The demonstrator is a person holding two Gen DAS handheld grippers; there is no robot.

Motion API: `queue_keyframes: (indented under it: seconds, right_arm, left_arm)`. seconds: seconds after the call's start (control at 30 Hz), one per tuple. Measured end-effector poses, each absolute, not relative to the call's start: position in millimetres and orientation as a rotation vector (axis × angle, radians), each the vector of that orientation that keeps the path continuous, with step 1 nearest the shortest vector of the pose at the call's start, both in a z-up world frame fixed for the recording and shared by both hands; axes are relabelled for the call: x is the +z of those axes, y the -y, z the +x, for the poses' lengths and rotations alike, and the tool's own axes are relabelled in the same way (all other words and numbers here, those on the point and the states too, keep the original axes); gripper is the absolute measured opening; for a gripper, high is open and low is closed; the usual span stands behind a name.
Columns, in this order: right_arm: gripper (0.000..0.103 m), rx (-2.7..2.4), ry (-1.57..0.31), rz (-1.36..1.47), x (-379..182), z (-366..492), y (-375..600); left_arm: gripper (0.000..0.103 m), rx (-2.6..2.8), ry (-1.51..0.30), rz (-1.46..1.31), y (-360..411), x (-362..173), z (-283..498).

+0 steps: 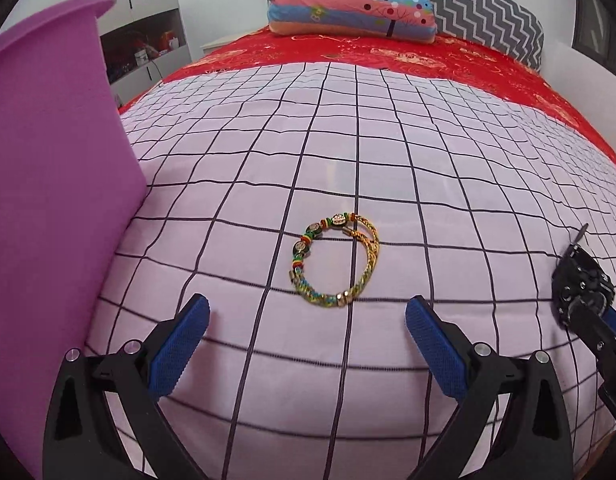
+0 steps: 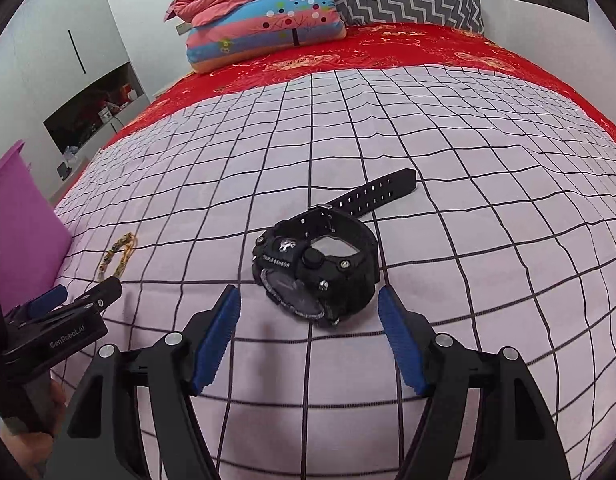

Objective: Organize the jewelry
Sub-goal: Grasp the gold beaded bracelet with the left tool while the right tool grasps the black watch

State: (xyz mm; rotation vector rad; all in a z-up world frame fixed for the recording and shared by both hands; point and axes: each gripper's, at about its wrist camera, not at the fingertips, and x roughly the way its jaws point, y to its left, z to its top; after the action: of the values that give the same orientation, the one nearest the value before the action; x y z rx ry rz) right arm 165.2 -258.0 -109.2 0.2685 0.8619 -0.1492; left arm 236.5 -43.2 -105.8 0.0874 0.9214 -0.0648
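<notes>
A braided gold and multicolour bracelet (image 1: 335, 261) lies flat on the pink checked bedspread (image 1: 428, 168), just beyond my left gripper (image 1: 307, 308), whose blue pads stand wide apart and hold nothing. A black sports watch (image 2: 317, 266) rests on the same spread with its strap stretched away. My right gripper (image 2: 309, 298) is open right in front of the watch, its pads clear of the case. The watch (image 1: 583, 285) also shows at the right edge of the left wrist view, and the bracelet (image 2: 117, 257) at the left of the right wrist view.
A purple plastic bin (image 1: 48, 184) stands on the bed at the left, close beside the left gripper. Pillows (image 1: 348, 4) and a folded pink quilt are stacked at the head of the bed on a red sheet (image 1: 448, 56). A shelf niche (image 2: 96, 116) is in the left wall.
</notes>
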Motion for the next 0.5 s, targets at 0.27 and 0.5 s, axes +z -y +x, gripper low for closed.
queue_keyframes:
  seconds: [0.27, 0.5]
  right_arm:
    - [0.069, -0.186, -0.885, 0.247, -117, 189, 259]
    - [0.080, -0.194, -0.921, 0.206, -125, 203, 256]
  left_arm:
    - [0.097, -0.068, -0.930, 0.072, 47, -113, 259]
    - [0.097, -0.073, -0.943, 0.088, 55, -120, 276]
